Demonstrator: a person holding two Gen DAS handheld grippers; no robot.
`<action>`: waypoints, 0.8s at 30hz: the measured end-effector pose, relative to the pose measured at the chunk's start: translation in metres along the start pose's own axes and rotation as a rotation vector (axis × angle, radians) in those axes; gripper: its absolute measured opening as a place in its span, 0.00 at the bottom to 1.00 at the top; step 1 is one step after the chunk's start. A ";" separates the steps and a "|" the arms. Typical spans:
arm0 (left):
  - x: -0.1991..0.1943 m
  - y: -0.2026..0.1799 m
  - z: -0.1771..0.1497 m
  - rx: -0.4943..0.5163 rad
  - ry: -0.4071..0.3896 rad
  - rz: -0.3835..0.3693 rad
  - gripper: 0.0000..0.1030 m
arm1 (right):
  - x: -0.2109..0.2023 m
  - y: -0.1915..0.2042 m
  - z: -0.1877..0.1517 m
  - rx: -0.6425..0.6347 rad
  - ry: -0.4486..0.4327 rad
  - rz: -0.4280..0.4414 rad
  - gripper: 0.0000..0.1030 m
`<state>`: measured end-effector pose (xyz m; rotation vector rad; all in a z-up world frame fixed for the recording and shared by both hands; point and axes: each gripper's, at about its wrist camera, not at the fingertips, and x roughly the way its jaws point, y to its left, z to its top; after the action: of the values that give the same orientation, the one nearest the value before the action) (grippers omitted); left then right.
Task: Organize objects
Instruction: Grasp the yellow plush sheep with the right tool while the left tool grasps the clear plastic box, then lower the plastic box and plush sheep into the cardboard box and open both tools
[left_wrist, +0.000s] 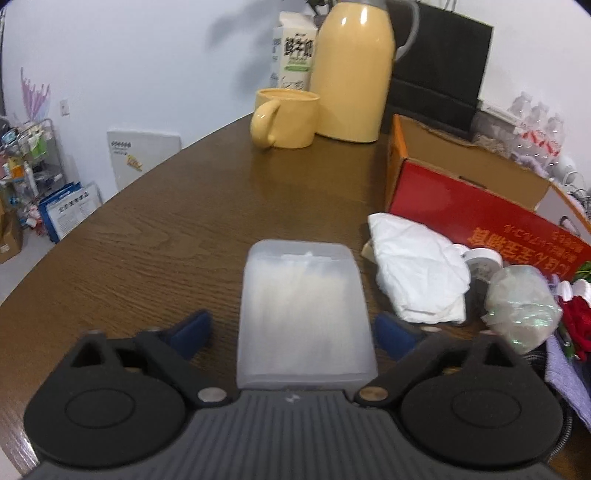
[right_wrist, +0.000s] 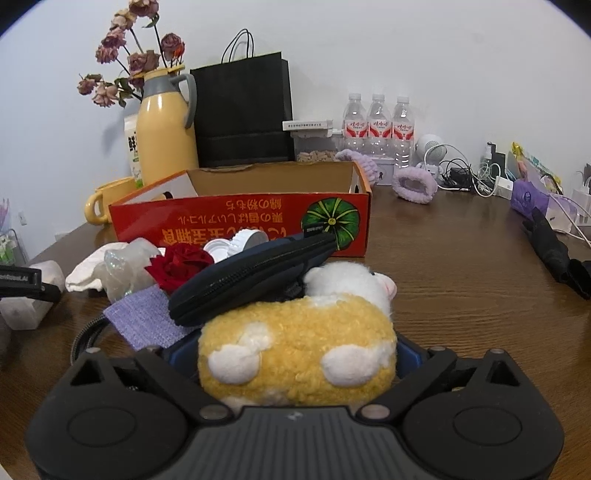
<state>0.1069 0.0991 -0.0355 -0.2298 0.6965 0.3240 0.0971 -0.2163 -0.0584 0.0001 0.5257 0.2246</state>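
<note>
The left hand-held gripper (left_wrist: 293, 334) stands wide around a translucent plastic box (left_wrist: 303, 314) that lies on the brown bench (left_wrist: 155, 236); a gap shows between each blue pad and the box sides. The right hand-held gripper (right_wrist: 295, 354) holds a yellow-and-white plush toy (right_wrist: 299, 347) near the camera, its pads pressed to the toy's flanks. Farther back stands the open red cardboard box (right_wrist: 240, 221).

The right tool (right_wrist: 297, 354) clamps a yellow plush toy (right_wrist: 295, 350).
</note>
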 end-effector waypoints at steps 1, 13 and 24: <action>-0.003 0.000 -0.001 0.004 -0.010 -0.011 0.65 | -0.002 -0.001 -0.001 -0.003 -0.007 -0.002 0.95; -0.043 -0.008 -0.013 0.041 -0.089 -0.076 0.65 | -0.046 -0.012 0.002 -0.052 -0.144 -0.008 0.93; -0.080 -0.061 0.030 0.127 -0.242 -0.192 0.65 | -0.053 -0.007 0.058 -0.111 -0.291 0.031 0.93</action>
<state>0.0896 0.0351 0.0458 -0.1319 0.4494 0.1203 0.0833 -0.2307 0.0179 -0.0668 0.2236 0.2785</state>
